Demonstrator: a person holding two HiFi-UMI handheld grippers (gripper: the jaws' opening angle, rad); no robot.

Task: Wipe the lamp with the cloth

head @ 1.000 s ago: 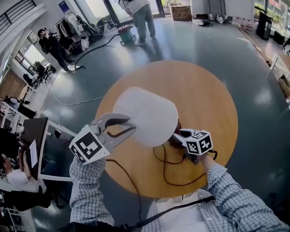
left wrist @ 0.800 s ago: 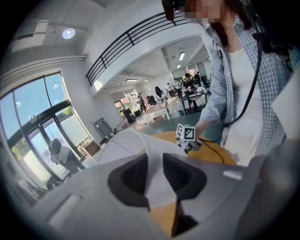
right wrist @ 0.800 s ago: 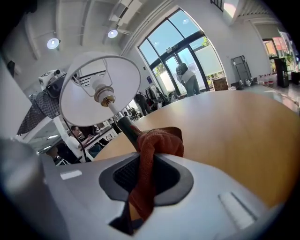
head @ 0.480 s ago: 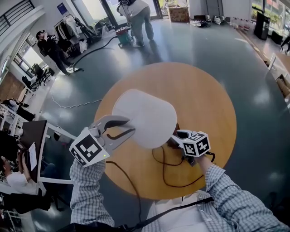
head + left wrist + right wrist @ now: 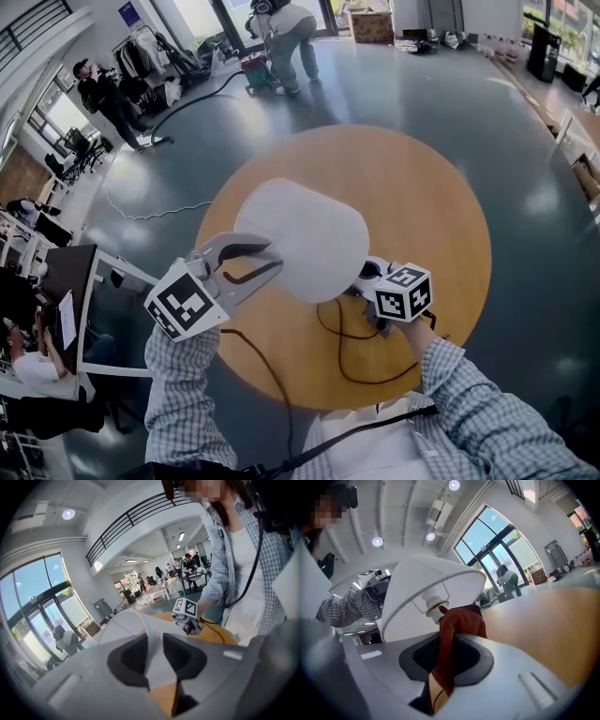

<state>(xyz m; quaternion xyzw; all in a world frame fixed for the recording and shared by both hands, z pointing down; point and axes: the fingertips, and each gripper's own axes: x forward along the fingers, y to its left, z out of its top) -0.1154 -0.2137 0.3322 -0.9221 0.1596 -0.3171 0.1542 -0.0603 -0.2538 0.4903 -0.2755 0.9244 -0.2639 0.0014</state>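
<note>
Round wooden table (image 5: 441,216) | smooth white conical lampshade (image 5: 300,239) | textured rust-red cloth (image 5: 459,625)

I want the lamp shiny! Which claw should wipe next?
The right claw: it pinches the red cloth right beside the lamp. The left claw is busy gripping the lamp itself.
</note>
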